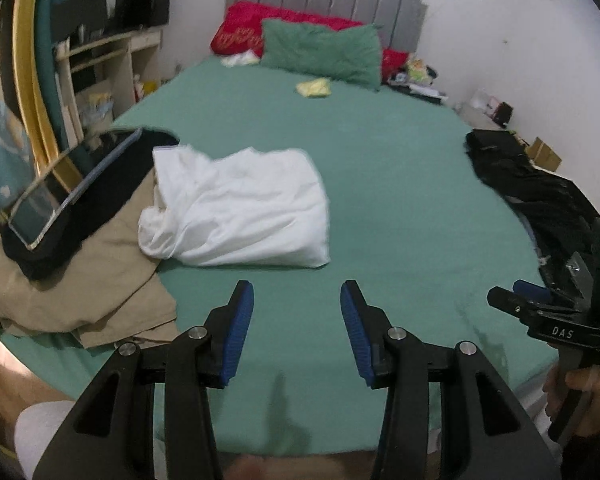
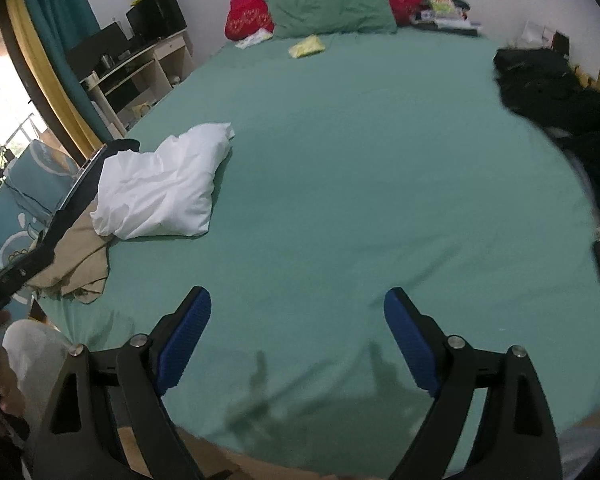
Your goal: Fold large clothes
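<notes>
Two black grippers with blue ribbed pads are hovering above the green-sheeted bed (image 1: 380,168), both with jaws spread wide and nothing between them. The left gripper (image 1: 297,312) is pointing toward the folded white garment (image 1: 236,212), which is lying on the sheet just ahead of it, toward the bed's left edge. The right gripper (image 2: 297,320) is hanging over bare sheet nearer the bed's middle, with the same white garment (image 2: 160,192) showing well off to its left.

Only the left wrist view is catching the other tool: the right gripper (image 1: 516,292) is appearing at that frame's right edge, with a hand (image 1: 580,396) wrapped around its handle, though its jaws cannot be judged from that angle. The left wrist view is also showing a glossy dark flat device (image 1: 64,184) lying on a black cloth (image 1: 96,208) by the bed's left edge; the right wrist view is seeing that spot only edge-on.

Counted on the bed: one white garment, one crumpled beige garment (image 1: 76,280) beside it and partly under it, one dark heap of black clothes (image 2: 560,96) along the bed's right edge, one green pillow (image 2: 332,8) in front of one red pillow (image 2: 252,12) at the headboard end, and one small yellow item (image 2: 307,46) just before the pillows.
</notes>
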{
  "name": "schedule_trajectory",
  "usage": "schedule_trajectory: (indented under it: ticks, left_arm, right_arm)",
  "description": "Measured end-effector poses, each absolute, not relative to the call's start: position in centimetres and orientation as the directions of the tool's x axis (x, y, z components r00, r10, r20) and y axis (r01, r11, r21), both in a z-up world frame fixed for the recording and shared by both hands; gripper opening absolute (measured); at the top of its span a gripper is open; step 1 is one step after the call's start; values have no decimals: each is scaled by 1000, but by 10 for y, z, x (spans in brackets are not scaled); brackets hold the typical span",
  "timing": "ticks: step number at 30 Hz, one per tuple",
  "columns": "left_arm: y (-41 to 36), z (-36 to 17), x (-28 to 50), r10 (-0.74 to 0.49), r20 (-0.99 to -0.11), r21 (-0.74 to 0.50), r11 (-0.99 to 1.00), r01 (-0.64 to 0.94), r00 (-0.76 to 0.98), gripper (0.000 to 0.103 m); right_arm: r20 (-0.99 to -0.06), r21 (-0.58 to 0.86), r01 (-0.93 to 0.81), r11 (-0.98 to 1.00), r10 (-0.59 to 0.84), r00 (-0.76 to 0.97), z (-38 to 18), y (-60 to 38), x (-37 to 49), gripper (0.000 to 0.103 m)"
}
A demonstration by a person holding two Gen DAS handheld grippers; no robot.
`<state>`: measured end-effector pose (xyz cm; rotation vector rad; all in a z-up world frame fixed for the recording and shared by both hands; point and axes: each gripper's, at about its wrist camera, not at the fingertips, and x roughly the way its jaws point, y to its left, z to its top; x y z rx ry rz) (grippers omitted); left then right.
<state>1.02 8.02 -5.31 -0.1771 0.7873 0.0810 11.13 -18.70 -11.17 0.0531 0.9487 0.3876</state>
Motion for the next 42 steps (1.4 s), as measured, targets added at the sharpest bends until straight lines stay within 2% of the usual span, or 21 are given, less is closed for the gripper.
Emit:
schedule_trajectory:
  ticks: [2,6,7,8,9,14,21,27,32,42]
  left_arm:
    - [66,-39,7,6,-692,-112,987,-116,722,48]
    - [42,-11,-1,-12,-631,-104,992,-69,776,48]
    - [37,-5,-2,-11,-615,-98,993,-63,789,52]
    - [30,3,-4,-6,-593,-87,995,-56,805,60]
    - [25,9,-6,0,-574,-77,996,-53,819,63]
    - [-1,38,-8,9,-510,-17,1000,-21,860,70]
    - [-19,76,-12,-17,-430,-65,998,-12,903,73]
    - [-25,95,-30,6,-323,-38,999,-20,946,73]
    - [-17,88,-31,35,-332,-49,997,-55,943,73]
    - [-2,63,-21,45,-399,-55,996,-73,916,73]
  right_arm:
    - [-769,189,-302,934,332,546,-98,-197,104,96]
    - [-741,155,-293,944,307,597,-73,-211,94,98]
    - [-732,149,-289,946,302,611,-66,-215,91,99]
    - [-724,143,-285,948,297,622,-60,-219,89,100]
    - [-715,135,-281,950,289,636,-53,-223,87,100]
    - [-659,105,-259,960,262,705,-15,-241,76,101]
    - [-596,72,-237,969,232,769,33,-255,62,101]
    - [-535,33,-241,970,221,816,55,-253,47,101]
    - [-478,26,-242,970,225,849,58,-249,43,101]
    - [-525,20,-273,962,242,816,37,-227,56,101]
